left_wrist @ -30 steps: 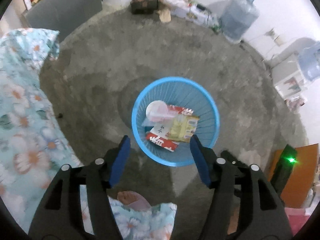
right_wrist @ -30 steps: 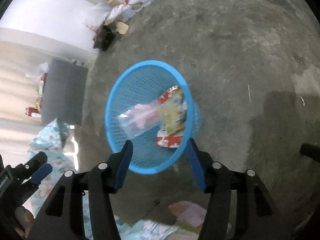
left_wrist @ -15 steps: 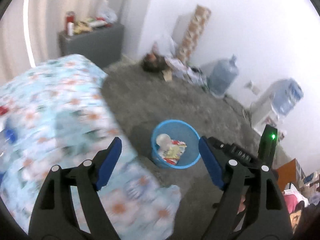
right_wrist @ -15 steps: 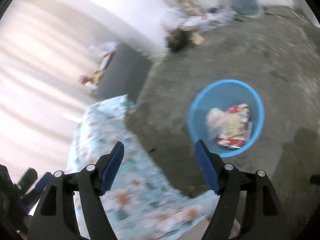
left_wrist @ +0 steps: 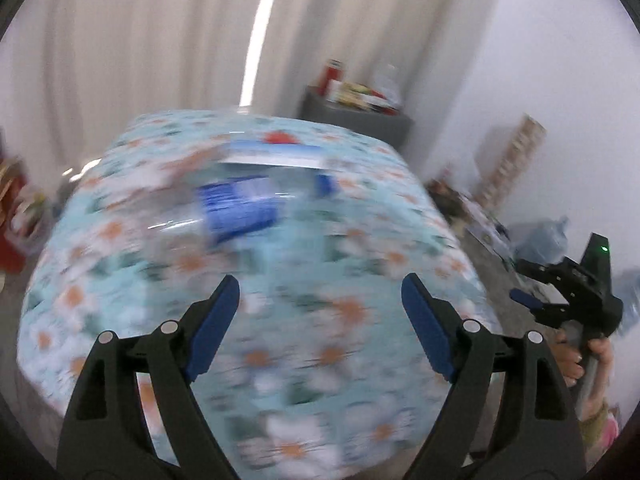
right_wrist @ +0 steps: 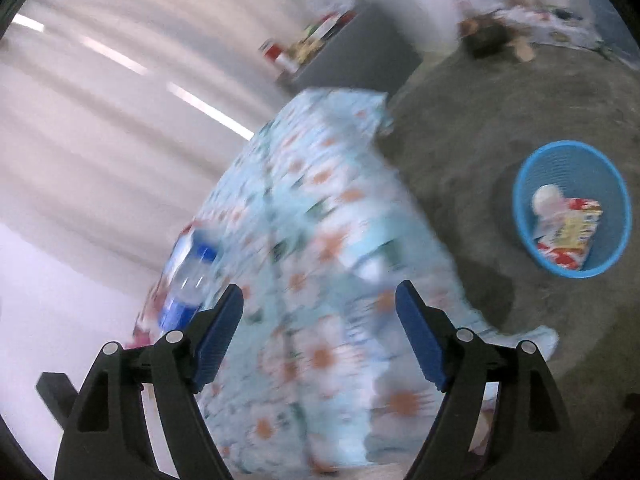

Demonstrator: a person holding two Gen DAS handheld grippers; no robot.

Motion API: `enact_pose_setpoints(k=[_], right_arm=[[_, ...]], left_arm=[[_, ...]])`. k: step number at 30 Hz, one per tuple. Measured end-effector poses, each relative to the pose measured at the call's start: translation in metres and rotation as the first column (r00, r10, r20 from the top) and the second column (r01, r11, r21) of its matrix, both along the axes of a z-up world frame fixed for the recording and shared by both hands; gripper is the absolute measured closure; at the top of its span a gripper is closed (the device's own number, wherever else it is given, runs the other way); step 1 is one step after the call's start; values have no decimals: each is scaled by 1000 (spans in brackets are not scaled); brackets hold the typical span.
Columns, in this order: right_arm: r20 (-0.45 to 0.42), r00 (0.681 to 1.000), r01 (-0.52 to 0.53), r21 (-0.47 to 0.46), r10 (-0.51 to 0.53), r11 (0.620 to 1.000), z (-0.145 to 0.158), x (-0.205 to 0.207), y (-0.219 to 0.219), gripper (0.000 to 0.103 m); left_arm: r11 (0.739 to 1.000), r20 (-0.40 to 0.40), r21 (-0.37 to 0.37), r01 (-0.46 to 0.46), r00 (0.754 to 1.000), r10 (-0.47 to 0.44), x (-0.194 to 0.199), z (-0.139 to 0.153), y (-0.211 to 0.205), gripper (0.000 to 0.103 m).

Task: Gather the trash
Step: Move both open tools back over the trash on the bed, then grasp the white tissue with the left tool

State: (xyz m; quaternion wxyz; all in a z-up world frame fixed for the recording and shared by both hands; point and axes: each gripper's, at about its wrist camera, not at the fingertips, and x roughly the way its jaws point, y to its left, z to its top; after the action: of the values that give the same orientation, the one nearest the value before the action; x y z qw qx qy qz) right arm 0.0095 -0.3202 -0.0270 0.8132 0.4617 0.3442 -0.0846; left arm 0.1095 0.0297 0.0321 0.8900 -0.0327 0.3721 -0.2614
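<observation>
A clear plastic bottle with a blue label (left_wrist: 236,208) lies on the flowered tablecloth (left_wrist: 280,340), blurred by motion. Beyond it lies a flat blue-and-white packet (left_wrist: 276,158). My left gripper (left_wrist: 320,320) hovers over the cloth, short of the bottle, its jaws opening with nothing between them. My right gripper (right_wrist: 318,328) also has its jaws opening and holds nothing; the bottle (right_wrist: 188,280) shows just left of its left finger. The blue basket (right_wrist: 572,208) stands on the floor at the right, holding a white cup and snack wrappers. In the left wrist view the right gripper (left_wrist: 568,292) appears at the right edge.
A grey cabinet (left_wrist: 356,120) with cans and packets stands against the curtain. Boxes and clutter (right_wrist: 492,36) lie along the far wall on the concrete floor (right_wrist: 500,112). A water jug (left_wrist: 544,232) sits near the wall. A hand (left_wrist: 580,356) grips the right tool.
Both views have swung up from the basket to the flowered table. The bottle has come into view. Both grippers' jaws stand wider apart than before.
</observation>
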Motion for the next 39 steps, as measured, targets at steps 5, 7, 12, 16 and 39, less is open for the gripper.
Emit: enact_pose_setpoints(k=[5,7,12,16,39], right_arm=[[2,991,-135,31,135,990,4,46,48,27],[-9,984,-178,37,178,983,4,63,64,27],[-23,967,-252,53,253,966,1,98,91,27],[-42,960,-274,48,276,960,0,118,97,27],[-98,950,-290,56,295,955,-14,132,106,27]], left_arm=[[990,6,-47,-130,991,131,21,-9,58,24],[985,22,-62,-160,987,162,26,-8,73,24],[986,123,-56,-158,979,164,40,1,82,24],[993,240,-12,-120,963,119,52,8,71,24],[975,226,220,20,971,-71,128,-24,49,62]])
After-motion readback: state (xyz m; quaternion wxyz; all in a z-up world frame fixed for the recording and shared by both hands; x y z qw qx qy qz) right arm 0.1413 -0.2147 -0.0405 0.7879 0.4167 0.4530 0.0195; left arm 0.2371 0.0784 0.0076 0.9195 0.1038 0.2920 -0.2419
